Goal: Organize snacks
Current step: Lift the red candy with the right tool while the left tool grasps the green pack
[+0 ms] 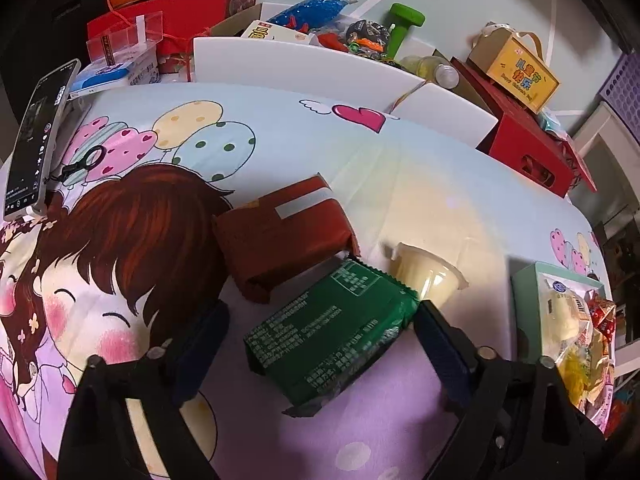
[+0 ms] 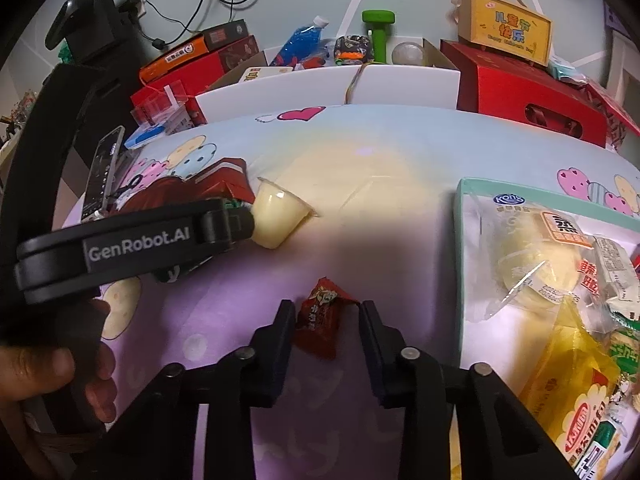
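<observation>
On top of the cartoon-printed cloth [image 1: 280,140] covering the table, everything is lying spread out, with white boards [image 1: 304,68] and red gift boxes [image 2: 528,100] standing along the far edge. Over to the right, a pale green tray [image 2: 464,240] is sitting on the cloth, holding bagged snacks, among them a wrapped yellow bun [image 2: 524,264]. Near the middle, a red-brown packet [image 1: 280,236] is lying just beside a green packet [image 1: 332,332], their corners touching or nearly so. A pale yellow jelly cup [image 1: 428,276] is lying tipped on its side against the green packet's far corner.

The left gripper [image 1: 320,332] is hanging over the green packet with its jaws spread wide on either side; the right pad appears to be at the packet's edge, the left one standing clear. A hand [image 2: 60,372] is gripping its handle in the right wrist view.

The right gripper [image 2: 326,320] is pointing down at a small red candy wrapper [image 2: 320,320] on the purple part of the cloth. Its left pad is touching the wrapper, while its right pad is meeting only the wrapper's crimped tip, so whether both are pressing I cannot tell.
</observation>
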`<act>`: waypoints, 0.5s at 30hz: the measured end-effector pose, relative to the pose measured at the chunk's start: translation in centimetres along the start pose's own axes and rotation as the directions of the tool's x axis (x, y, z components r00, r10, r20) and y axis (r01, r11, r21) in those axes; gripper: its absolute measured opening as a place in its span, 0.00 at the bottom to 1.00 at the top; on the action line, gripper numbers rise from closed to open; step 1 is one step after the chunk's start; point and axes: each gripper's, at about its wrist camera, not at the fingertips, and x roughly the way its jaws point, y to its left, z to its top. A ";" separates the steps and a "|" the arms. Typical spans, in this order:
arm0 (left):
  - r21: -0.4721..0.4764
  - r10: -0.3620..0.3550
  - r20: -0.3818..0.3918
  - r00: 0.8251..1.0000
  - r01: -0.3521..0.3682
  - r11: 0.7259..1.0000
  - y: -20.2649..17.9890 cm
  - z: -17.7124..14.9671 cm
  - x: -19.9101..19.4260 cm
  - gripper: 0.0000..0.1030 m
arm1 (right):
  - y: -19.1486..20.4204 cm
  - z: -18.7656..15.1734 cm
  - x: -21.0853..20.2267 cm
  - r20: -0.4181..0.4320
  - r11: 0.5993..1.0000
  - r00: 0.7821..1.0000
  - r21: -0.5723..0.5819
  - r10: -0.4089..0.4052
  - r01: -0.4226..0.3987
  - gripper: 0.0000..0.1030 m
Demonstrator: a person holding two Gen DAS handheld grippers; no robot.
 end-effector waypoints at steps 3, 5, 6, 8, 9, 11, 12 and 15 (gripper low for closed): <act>-0.006 -0.022 -0.001 1.000 0.022 1.000 -0.1 0.0 -0.3 0.78 | -0.3 0.1 -0.1 -0.002 1.000 1.000 0.006 0.001 -0.001 0.26; 0.002 -0.016 -0.008 1.000 0.016 1.000 -0.2 0.0 -0.3 0.77 | -0.3 0.1 -0.1 -0.003 1.000 1.000 0.008 0.000 0.000 0.24; 0.008 -0.014 -0.010 1.000 0.014 1.000 -0.3 -0.1 -0.3 0.77 | -0.3 0.0 -0.1 -0.004 1.000 1.000 0.007 0.000 0.000 0.24; 0.009 -0.014 -0.016 1.000 0.014 1.000 -0.4 -0.2 -0.4 0.75 | -0.2 0.1 -0.2 -0.003 1.000 1.000 0.003 0.000 0.000 0.23; 0.009 -0.015 -0.017 1.000 0.015 1.000 -0.4 -0.2 -0.5 0.74 | -0.3 0.0 -0.2 -0.003 1.000 1.000 0.002 0.000 0.000 0.23; 0.010 -0.013 -0.020 1.000 0.013 1.000 -0.4 -0.3 -0.7 0.73 | -0.2 0.1 -0.3 0.000 1.000 1.000 -0.001 0.001 -0.001 0.22; 0.009 -0.011 -0.020 1.000 0.012 1.000 -0.4 -0.3 -0.7 0.72 | -0.2 0.1 -0.4 0.003 1.000 1.000 -0.001 0.001 -0.001 0.22; 0.000 -0.007 -0.023 1.000 0.007 1.000 -0.2 -0.4 -1.0 0.72 | -0.2 0.2 -1.0 0.014 1.000 1.000 0.002 0.013 -0.013 0.21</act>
